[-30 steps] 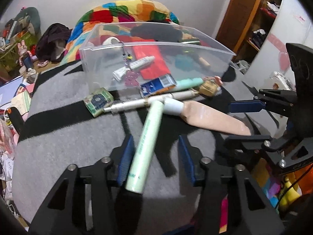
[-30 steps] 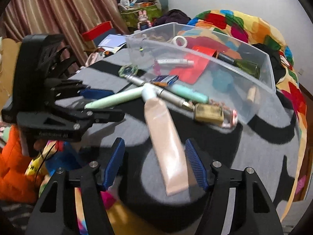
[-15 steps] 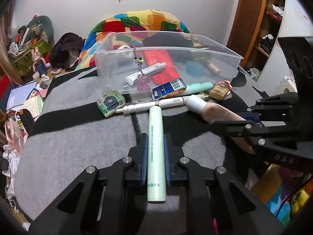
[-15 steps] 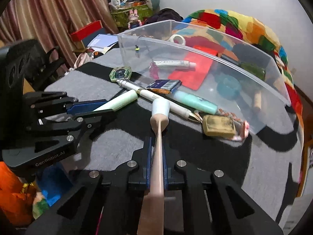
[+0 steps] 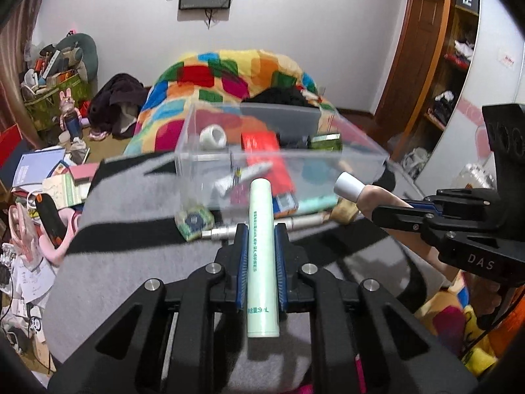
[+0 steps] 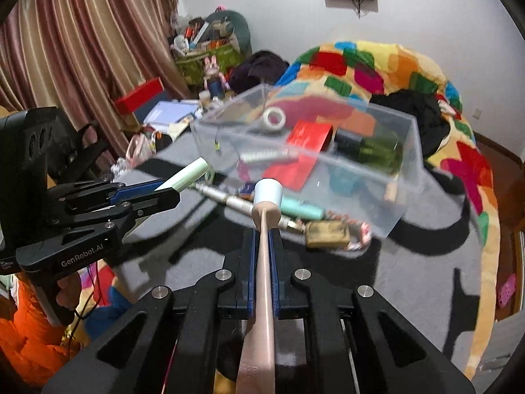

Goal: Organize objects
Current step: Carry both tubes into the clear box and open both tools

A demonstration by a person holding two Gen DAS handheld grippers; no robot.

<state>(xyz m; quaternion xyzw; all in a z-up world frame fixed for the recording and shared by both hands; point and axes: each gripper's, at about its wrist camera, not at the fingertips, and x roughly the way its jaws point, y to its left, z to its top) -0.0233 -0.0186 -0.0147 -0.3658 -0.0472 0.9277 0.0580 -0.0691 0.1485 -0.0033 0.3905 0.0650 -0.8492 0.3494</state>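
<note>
Mint-green plastic fills your left claw (image 5: 260, 256): its jaws are pinched tight on the pale green tube (image 5: 261, 256) about midway along, so the tube points straight ahead at the clear bin (image 5: 357, 161) and should tip in end first. Your right claw (image 6: 262, 262) is squeezed almost fully together on the flat body of the beige tube (image 6: 264, 262), gripped on its thin edge, white cap (image 6: 268, 192) leading. Both tubes appear to be lifted clear of the grey and black blanket (image 6: 410, 262). Ahead, just in front of the bin wall, a silver pen (image 6: 226, 200), a teal tube (image 6: 300, 208) and a brown padlock (image 6: 326, 233) lie unsorted. Inside the bin you already have a tape roll (image 6: 275, 118), a red card (image 6: 303, 146) and a dark green bottle (image 6: 374, 149).
</note>
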